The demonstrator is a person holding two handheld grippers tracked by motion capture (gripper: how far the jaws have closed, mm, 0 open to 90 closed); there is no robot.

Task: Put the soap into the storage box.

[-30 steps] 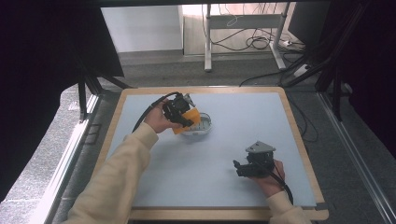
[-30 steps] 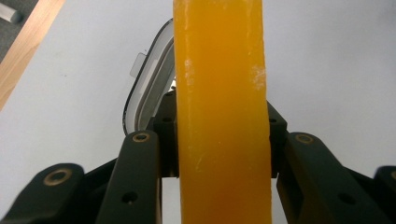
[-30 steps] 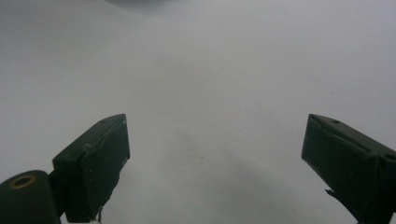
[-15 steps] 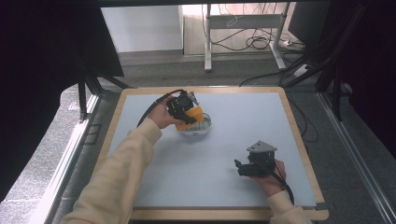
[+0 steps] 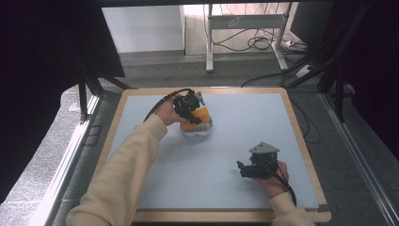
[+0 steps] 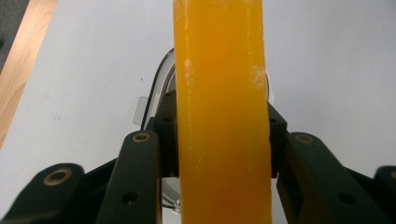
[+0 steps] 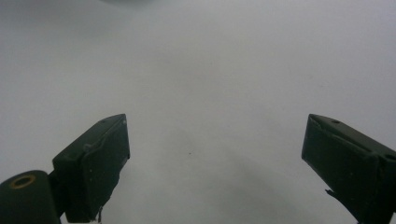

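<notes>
Setting: a pale grey-blue table top (image 5: 202,188) with a light wooden rim, seen from above; dark floor and cables lie beyond its far edge.

Left gripper: the black left gripper (image 5: 190,109) sits over the far-left middle of the table, held by a hand in a cream sleeve (image 5: 127,169) that comes in from the bottom left. A black cable arcs from it toward the left.

Left jaws: clamped narrow on a thick orange slab with a waxy, sponge-like surface (image 6: 222,116). In the left gripper view the slab stands upright between the two black pads, both pressing its flat sides.

Held thing's place: from above, the orange slab (image 5: 197,118) is over a small round white dish with a pale rim (image 5: 200,131), at the table's far-left middle. Whether it touches the dish I cannot tell.

What blocks the view: the slab covers most of the dish in the left gripper view; part of the white rim (image 6: 156,88) peeks out at its left.

Right gripper: the black right gripper (image 5: 251,167), topped by a grey three-cornered plate, rests low near the table's right front, well apart from the dish.

Right jaws: spread wide, nothing between them; bare table lies ahead in the right gripper view (image 7: 215,154).
</notes>
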